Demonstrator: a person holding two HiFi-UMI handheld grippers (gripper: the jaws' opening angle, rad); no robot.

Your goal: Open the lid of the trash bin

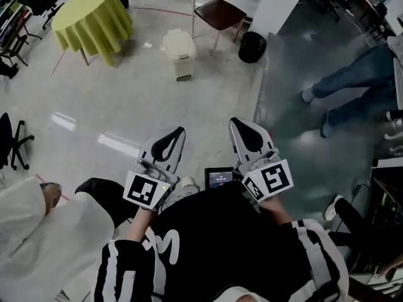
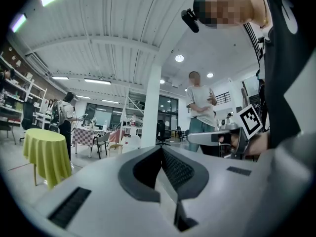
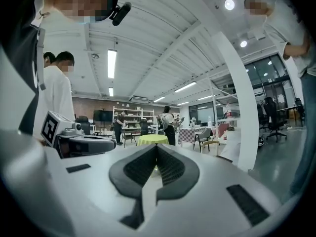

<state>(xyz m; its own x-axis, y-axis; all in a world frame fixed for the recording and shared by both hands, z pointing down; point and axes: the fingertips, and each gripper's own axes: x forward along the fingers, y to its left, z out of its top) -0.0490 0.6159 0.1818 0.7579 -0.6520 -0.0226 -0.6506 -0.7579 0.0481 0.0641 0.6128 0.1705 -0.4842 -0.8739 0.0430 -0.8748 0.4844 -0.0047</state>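
Note:
The trash bin (image 1: 179, 48) is a small white pedal bin with its lid down, standing on the pale floor far ahead of me. Both grippers are held close to my chest, well short of it. My left gripper (image 1: 178, 133) is shut with nothing between its pads, and in its own view the jaws (image 2: 161, 150) meet at the tip. My right gripper (image 1: 236, 124) is also shut and empty, its tips (image 3: 156, 147) pressed together. Each gripper view catches the other gripper at its side: the right gripper (image 2: 217, 138) and the left gripper (image 3: 84, 143).
A round table with a yellow-green cloth (image 1: 94, 17) stands far left. A brown chair (image 1: 217, 11), a black bin (image 1: 252, 46) and a white pillar (image 1: 286, 5) lie beyond the white bin. A person's legs (image 1: 349, 80) cross the darker floor at right; a white sleeve (image 1: 38, 231) is at my left.

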